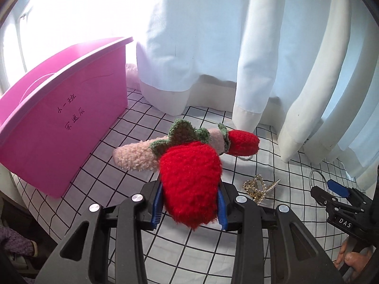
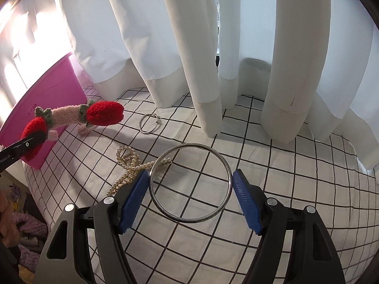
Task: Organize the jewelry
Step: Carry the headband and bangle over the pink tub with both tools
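White curtains hang behind your black-gridded white bench cloth [image 2: 272, 165]. Your left gripper [image 1: 190, 204] pinches the fuzzy red strawberry hair clip [image 1: 189, 172], with the pink plastic bin [image 1: 59, 123] up-left. Your right gripper [image 2: 190, 195], jaws spread, apparently clamps the thin silver metal bangle [image 2: 190, 182].

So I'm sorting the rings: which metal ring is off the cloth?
The large bangle, clamped across its width by the right gripper. The small ring lies on the checked cloth near the curtain.
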The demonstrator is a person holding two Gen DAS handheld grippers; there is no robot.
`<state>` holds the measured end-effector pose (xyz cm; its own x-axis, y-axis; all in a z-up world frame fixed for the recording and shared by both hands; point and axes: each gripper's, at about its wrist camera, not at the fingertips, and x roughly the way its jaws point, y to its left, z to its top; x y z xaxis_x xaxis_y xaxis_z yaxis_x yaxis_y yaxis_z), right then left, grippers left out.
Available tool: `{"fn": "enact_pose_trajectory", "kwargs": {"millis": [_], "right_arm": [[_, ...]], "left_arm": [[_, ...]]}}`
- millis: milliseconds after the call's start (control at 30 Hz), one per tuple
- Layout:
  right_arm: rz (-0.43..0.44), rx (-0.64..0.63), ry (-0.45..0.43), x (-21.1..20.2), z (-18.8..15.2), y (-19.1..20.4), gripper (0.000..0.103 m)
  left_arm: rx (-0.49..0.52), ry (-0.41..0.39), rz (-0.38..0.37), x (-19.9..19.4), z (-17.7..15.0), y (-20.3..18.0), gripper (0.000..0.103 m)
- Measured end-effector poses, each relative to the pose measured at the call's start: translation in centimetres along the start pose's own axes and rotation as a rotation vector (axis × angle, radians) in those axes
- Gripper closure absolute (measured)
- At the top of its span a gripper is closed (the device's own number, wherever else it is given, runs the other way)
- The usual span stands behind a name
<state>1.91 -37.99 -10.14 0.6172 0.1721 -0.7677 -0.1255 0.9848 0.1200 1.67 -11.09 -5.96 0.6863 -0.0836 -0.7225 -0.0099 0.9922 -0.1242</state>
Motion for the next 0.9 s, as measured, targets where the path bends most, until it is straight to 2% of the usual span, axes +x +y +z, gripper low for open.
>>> {"fn": "enact_pose_trajectory", "kwargs": {"millis": [300,567,700,900], "right_arm": [[0.048,-0.029,-0.055,-4.2,1.7,1.6,0.033],[0.124,-0.083,-0.127,-7.8,4.4,4.8,0.033],[0.179,-0.104,-0.16,-8.8,6.7,7.2,0.033],[0.244,-0.168,-0.208,-8.7,10.3,13.0,0.033]], "left_arm": [[-0.021,-0.063,0.008,-4.9,1.3,-0.1,0.068],[-0.048,-0.176,0.036,-11.0,3.9,0.7,0.068],[-0.065,-0.225,0.059,-13.3,5.6,2.1,0.068],[-0.102,-0.281,0.109,-15.5,8.3,6.5,0.068]]}}
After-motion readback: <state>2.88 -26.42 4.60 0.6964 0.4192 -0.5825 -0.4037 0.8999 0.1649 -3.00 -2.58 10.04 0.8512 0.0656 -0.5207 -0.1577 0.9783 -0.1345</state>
